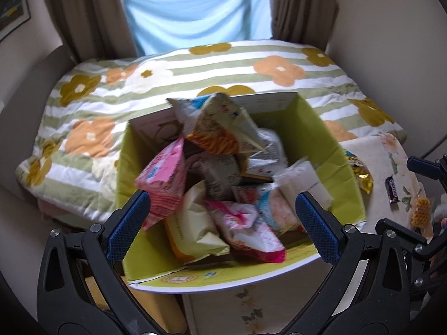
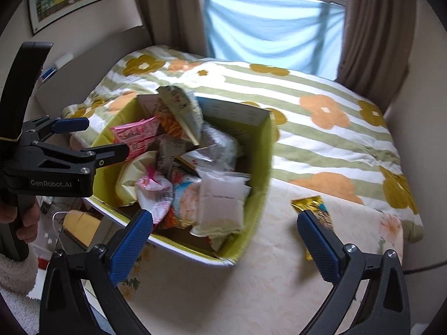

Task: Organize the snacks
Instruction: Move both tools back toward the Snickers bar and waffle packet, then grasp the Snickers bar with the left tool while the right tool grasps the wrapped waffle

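A green cardboard box point(image 1: 321, 139) full of several snack packets stands on the table; it also shows in the right wrist view point(image 2: 259, 184). My left gripper point(image 1: 220, 229) is open and empty, just above the box's near side. My right gripper point(image 2: 225, 240) is open and empty, over the box's near right corner. A gold snack packet point(image 2: 315, 209) lies on the table beside the box, close to the right fingertip point(image 2: 318, 248). In the left wrist view the gold packet point(image 1: 360, 176), a dark purple candy bar point(image 1: 391, 192) and a yellow waffle-patterned snack point(image 1: 420, 209) lie to the right of the box.
The table has a pale floral cloth point(image 2: 251, 293). Behind it is a bed with a striped flower blanket point(image 1: 195, 69). Brown curtains and a blue sheet cover the window. The left gripper point(image 2: 72, 142) appears at the left of the right wrist view.
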Available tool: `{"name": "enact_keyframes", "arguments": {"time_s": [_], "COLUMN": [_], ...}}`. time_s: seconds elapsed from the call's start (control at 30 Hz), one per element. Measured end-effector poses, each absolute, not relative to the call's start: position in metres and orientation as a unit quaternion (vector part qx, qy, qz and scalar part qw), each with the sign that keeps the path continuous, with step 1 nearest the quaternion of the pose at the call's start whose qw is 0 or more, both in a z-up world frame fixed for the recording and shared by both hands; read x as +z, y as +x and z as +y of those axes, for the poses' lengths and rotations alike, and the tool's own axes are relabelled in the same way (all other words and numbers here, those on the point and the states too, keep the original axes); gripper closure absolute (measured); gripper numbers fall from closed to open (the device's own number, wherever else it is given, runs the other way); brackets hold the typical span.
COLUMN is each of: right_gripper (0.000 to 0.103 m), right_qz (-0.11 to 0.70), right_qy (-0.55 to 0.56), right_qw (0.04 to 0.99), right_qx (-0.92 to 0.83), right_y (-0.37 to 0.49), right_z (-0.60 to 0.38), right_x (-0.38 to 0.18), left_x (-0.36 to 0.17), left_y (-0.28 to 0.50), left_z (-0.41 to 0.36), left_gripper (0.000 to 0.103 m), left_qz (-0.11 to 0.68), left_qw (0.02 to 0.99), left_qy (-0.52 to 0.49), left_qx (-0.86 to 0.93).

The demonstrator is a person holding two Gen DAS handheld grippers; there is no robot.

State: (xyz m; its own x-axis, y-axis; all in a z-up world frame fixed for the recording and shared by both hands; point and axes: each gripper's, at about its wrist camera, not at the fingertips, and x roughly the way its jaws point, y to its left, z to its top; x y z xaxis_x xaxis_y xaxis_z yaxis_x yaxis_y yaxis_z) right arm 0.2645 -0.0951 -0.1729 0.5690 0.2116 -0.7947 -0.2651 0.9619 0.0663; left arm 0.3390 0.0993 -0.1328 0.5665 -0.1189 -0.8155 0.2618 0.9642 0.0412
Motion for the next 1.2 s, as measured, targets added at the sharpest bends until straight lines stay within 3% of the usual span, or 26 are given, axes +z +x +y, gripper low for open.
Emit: {"name": "enact_keyframes", "arguments": {"time_s": [0.3,0.63,0.9,1.2], "right_gripper": [0.000,0.000,0.000,0.000], "right_qz": [0.428,0.424,0.426,0.442], "right_qy": [0.012,0.042,0.075,0.115], "right_qw": [0.902,0.903,0.894,0.874], "right_qx": [0.061,-0.052,-0.119,-0.169], "right_y": [0.226,0.165,0.120,0.100], "right_z": [-0.167,-0.283,-0.356,-0.389], "right_x": [-0.167,-0.175,-0.200,-0.250], "left_x": [-0.123,-0.137,-0.170,-0.226], "left_y": [0.319,0.282,0.262,0.261], "left_z": [0.035,-0.092,-0.190,-0.250], "left_gripper": [0.000,0.000,0.000,0.001], "left_qz": [0.439,0.447,0.481,0.519], "left_qw": [0.882,0.861,0.831,0.801], "left_qy": [0.085,0.106,0.108,0.123], "left_qx": [-0.151,-0.220,-0.257,-0.271]}}
